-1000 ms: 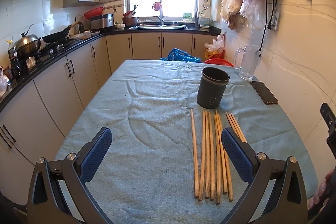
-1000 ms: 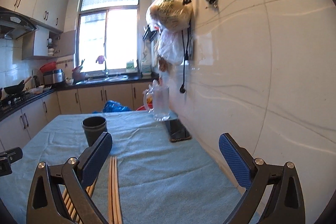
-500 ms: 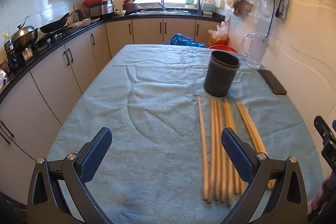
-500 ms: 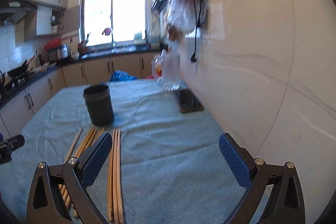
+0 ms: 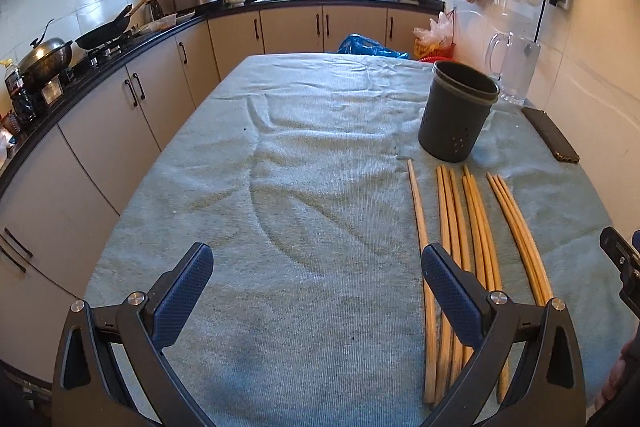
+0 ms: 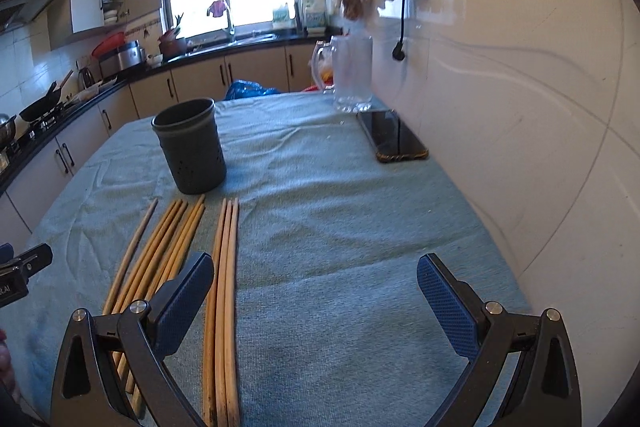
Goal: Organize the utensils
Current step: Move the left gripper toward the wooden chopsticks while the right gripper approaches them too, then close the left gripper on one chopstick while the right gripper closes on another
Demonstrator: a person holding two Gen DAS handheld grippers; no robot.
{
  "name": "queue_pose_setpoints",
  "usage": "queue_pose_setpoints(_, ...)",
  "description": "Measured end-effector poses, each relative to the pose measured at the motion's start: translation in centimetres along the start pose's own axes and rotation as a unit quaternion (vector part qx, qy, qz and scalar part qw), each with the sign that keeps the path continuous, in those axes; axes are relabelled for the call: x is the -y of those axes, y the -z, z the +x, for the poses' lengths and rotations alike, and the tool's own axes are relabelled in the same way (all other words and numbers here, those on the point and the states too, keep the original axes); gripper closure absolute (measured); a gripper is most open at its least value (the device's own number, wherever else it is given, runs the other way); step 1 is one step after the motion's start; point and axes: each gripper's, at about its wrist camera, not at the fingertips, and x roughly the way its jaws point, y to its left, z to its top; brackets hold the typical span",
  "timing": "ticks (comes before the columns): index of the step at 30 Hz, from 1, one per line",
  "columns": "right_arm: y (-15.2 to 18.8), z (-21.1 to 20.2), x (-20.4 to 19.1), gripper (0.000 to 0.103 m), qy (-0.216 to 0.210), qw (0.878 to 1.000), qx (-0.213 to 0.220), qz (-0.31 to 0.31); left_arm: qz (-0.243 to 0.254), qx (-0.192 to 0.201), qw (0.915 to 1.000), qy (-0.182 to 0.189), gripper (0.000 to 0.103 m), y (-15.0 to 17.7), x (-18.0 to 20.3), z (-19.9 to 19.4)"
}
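Kitchen table: chopsticks (image 6: 224, 291) run lengthwise toward the holder (image 6: 188, 147), nearest my right gripper (image 6: 316, 291); both grippers spread wide, holding nothing

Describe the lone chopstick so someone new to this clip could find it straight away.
Start at the dark utensil holder standing on the blue-green tablecloth. Just in front of it lie the wooden chopsticks in a row. The lone chopstick is the leftmost, lying by itself with a gap beside it, while the others lie in close groups.
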Motion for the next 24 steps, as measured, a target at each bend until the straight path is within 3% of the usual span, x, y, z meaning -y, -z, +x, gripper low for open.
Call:
queue_pose_setpoints(9, -0.3, 2.1, 0.0, 0.000, -0.008, 1.000, -0.023, 0.000, 0.002, -0.025, 0.9997, 0.007, 0.000, -0.4, 0.4, 2.2)
queue_pose_setpoints(20, -1.0, 5.3, 0.3, 0.000, -0.049, 0.996, -0.069, 0.000, 0.011, -0.077, 0.9951, 0.060, 0.001, -4.4, 1.0, 6.8)
queue_pose_setpoints(23, -1.1, 6.6, 0.0, 0.005, -0.068, 0.994, -0.091, -0.002, 0.024, -0.092, 0.9924, 0.077, 0.011, -4.9, 2.0, 8.6)
queue_pose_setpoints(24, -1.2, 6.9, -0.1, 0.007, -0.072, 0.993, -0.098, -0.004, 0.029, -0.107, 0.9901, 0.086, 0.020, -5.0, 2.5, 9.4)
